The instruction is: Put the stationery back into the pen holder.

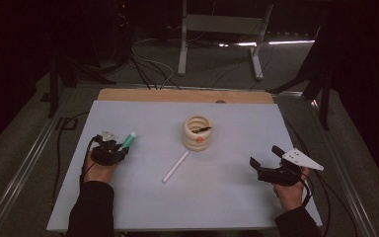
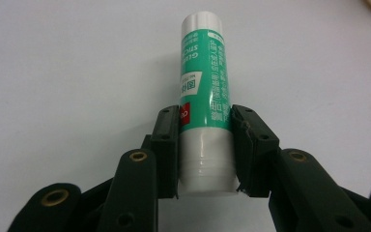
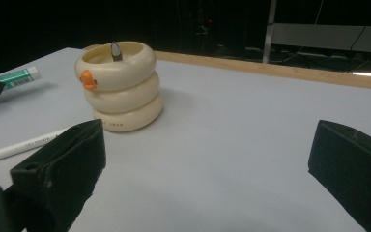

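Nearest in the high view, two dark sleeves come in from the bottom edge, each hand carrying a tool. The left tool [image 1: 121, 148] sits low over the left part of the pale worktop [image 1: 237, 197], and its jaws are clamped on a glue stick [image 1: 129, 141]. In the left gripper view the two black pads [image 2: 168, 145] press on opposite sides of the stick's white lower end, just below the green label, and the stick [image 2: 204, 96] points straight away from the tool, with its white cap at the far end. Whether the stick rests on the worktop or is lifted just clear of it cannot be told.

The right tool [image 1: 265, 155] hovers over the right part of the worktop with a grey three-cornered plate on top. Its jaws stand wide apart with nothing between them; in the right gripper view they frame bare worktop [image 3: 232, 145].

A little farther in, near the middle, a white pen [image 1: 175, 167] lies flat at a slant, well apart from both tools. Its upper end comes close to the foot of a cream pen holder [image 1: 197, 133], shaped like stacked rings with a small orange duck bill on its side. The holder [image 3: 121, 87] stands upright, and a dark, slim thing [image 3: 116, 50] rests inside it, its tip showing above the rim.

Beyond the holder, a strip of bare wood [image 1: 185, 95] runs along the worktop's far edge. Behind that, cables lie on the floor around a grey metal frame [image 1: 222, 34] in the dark.
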Demonstrator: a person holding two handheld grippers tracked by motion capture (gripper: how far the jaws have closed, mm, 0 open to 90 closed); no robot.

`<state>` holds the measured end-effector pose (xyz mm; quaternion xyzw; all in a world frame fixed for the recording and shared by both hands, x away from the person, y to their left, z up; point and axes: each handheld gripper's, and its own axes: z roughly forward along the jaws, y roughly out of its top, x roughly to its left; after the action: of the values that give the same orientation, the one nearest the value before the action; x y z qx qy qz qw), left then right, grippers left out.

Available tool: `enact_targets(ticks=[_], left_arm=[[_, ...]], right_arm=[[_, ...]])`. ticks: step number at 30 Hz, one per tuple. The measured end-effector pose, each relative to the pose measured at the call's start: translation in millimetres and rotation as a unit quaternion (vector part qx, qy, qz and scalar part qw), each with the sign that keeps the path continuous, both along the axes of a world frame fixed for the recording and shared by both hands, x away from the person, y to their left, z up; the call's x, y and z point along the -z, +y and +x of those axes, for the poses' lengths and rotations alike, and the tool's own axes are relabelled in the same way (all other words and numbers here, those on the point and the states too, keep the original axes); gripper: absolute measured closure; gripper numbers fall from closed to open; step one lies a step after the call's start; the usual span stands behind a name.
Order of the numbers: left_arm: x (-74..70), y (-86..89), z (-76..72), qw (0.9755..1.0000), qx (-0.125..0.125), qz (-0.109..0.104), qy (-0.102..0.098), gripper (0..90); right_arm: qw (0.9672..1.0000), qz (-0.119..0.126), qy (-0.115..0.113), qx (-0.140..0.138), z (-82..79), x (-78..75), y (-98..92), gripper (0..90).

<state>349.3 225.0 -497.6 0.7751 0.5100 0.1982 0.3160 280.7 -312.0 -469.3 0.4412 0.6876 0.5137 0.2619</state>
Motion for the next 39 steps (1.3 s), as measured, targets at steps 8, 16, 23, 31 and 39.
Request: enact_targets(ticks=[8, 16, 23, 31, 39], left_arm=[[-10.7, -2.4, -6.5, 0.9998, 0.007, -0.011, -0.012, 66.1], [-18.6, -5.5, -8.7, 0.9995, 0.019, -0.018, -0.016, 66.1], [-29.8, -11.7, -8.3, 0.9989, 0.035, -0.024, -0.018, 66.0], [-39.4, -20.6, -7.9, 0.9979, 0.054, -0.027, -0.025, 66.0], [-47.5, -28.0, -7.4, 0.9967, 0.069, -0.028, -0.033, 66.0]], right_arm=[[1.0, -0.001, -0.002, 0.001, -0.9, -0.6, -0.2, 0.2], [1.0, -0.004, -0.003, -0.001, -1.1, 0.0, 0.5, 0.2], [1.0, -0.008, -0.005, -0.004, -1.1, 0.8, 1.3, 0.2], [0.9999, -0.011, -0.005, -0.01, -0.6, 1.9, 2.3, 0.2], [0.9998, -0.011, -0.006, -0.016, -0.2, 3.6, 3.8, 0.2]])
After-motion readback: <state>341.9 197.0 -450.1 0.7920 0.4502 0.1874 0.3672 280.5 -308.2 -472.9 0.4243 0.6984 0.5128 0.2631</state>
